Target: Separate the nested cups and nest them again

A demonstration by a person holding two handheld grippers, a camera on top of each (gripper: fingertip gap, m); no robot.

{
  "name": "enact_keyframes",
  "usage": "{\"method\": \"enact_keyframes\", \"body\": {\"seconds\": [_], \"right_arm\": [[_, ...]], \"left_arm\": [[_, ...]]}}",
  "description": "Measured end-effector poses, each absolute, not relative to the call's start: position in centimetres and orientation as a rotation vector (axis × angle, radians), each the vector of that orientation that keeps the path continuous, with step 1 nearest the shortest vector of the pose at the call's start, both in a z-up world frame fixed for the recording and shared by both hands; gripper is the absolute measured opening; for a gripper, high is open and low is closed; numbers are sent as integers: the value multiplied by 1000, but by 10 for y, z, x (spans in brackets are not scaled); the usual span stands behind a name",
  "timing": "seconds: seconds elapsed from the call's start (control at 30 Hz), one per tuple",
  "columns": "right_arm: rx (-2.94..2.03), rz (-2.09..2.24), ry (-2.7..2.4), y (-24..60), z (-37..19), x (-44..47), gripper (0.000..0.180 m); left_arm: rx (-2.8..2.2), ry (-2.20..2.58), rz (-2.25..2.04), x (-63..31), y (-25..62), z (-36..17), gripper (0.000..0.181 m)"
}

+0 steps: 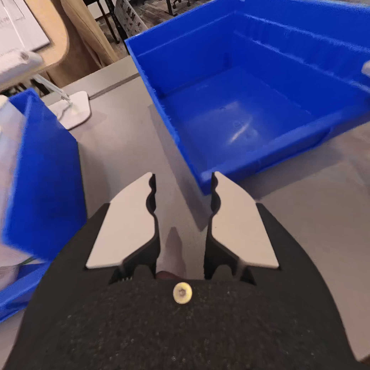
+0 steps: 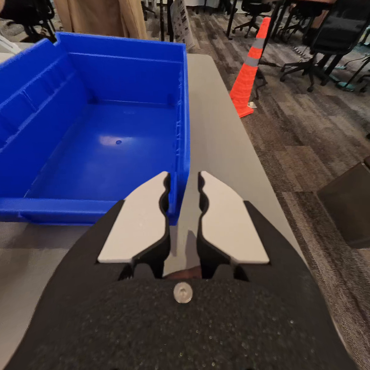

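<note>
No cups show clearly in either view. My left gripper [image 1: 183, 176] is open and empty, held above the grey table [image 1: 120, 160] just short of the near corner of a large empty blue bin [image 1: 250, 124]. My right gripper [image 2: 184, 174] is open and empty, with its fingertips over the near right corner of the same blue bin [image 2: 100, 140]. The bin's floor is bare in both views. A second blue bin [image 1: 44, 180] stands at the left of the left wrist view, with pale blurred things [image 1: 8, 160] inside that I cannot make out.
A white lamp base [image 1: 76, 112] stands on the table behind the left bin. The table's right edge [image 2: 260, 160] runs beside my right gripper, with carpet floor beyond. An orange traffic cone [image 2: 250, 68] and office chairs [image 2: 320, 50] stand on the floor.
</note>
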State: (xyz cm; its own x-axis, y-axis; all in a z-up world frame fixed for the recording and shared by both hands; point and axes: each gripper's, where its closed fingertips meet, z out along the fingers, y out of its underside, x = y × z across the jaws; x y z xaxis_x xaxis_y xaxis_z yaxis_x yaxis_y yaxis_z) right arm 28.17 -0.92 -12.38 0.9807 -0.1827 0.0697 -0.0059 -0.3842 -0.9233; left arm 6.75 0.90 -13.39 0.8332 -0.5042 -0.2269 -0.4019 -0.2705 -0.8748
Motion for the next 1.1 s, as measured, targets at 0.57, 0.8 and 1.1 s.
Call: {"method": "enact_keyframes", "body": {"seconds": [0.57, 0.8, 1.1], "right_arm": [[-1841, 115, -146, -2, -114, -70, 35], [-1888, 104, -24, 40, -123, -73, 7], [-1776, 57, 122, 40, -102, -87, 3]], "left_arm": [[-1926, 212, -138, -278, 32, -113, 54], [-1985, 252, -138, -263, 62, -127, 13], [-1981, 234, -134, -277, 59, -120, 4]]}}
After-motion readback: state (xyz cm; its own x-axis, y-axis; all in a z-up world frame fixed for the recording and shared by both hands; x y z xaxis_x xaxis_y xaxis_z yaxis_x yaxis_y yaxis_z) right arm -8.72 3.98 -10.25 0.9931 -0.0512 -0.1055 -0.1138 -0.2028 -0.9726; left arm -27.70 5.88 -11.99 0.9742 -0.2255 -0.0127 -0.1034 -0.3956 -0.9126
